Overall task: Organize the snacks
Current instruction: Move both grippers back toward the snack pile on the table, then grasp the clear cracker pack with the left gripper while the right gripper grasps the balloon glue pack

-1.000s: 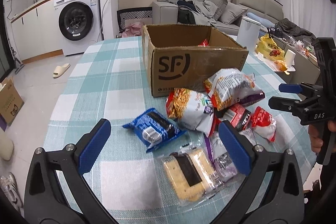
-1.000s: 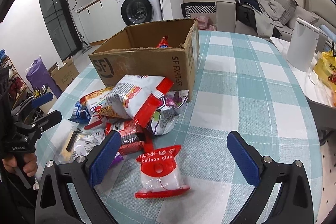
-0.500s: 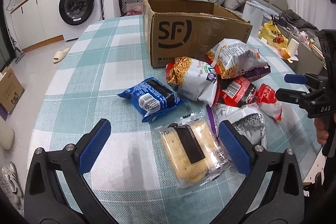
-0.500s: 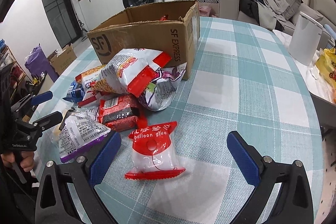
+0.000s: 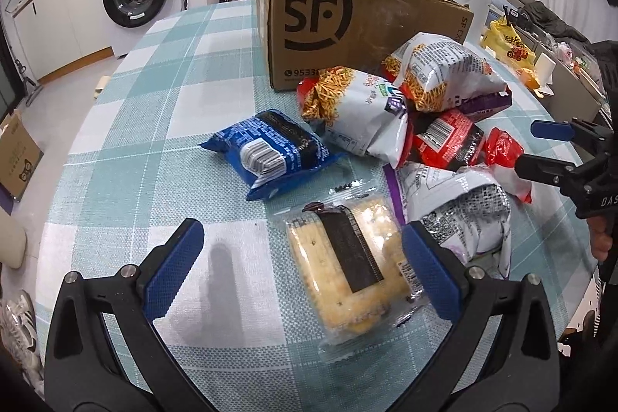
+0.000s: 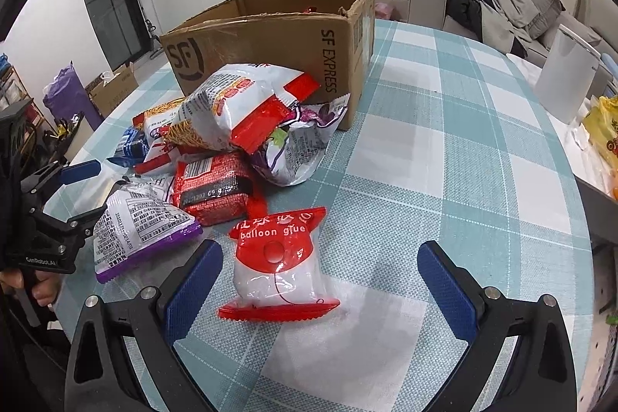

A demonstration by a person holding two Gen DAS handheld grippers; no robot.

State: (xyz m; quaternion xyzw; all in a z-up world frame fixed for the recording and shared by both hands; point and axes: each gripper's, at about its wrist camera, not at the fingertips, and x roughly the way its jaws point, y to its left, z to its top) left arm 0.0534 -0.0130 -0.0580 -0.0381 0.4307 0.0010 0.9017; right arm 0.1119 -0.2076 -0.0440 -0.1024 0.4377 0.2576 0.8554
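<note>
Left wrist: left gripper (image 5: 301,263) fingers apart, clear-wrapped cracker pack (image 5: 349,267) at 1 o'clock; straddle narrow sides. Right gripper (image 6: 318,286) fingers apart over red-white balloon-glue packet (image 6: 280,271).

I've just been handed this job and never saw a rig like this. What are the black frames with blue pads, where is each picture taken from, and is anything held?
There is no robot arm: a person holds one two-finger tool in each hand, and a fisheye camera on each looks forward along its fingers. The blue pads are the fingertips.

The left tool stands open over a clear cracker packet on the checked table; nothing is held. Beyond lie a blue snack pack and a heap of bags beside the open SF cardboard box. The other tool shows at that picture's right edge.

The right tool is open too, empty, with a red and white "balloon glue" packet lying between its fingers. From this side the same heap and box appear, and something red shows inside the box.
</note>
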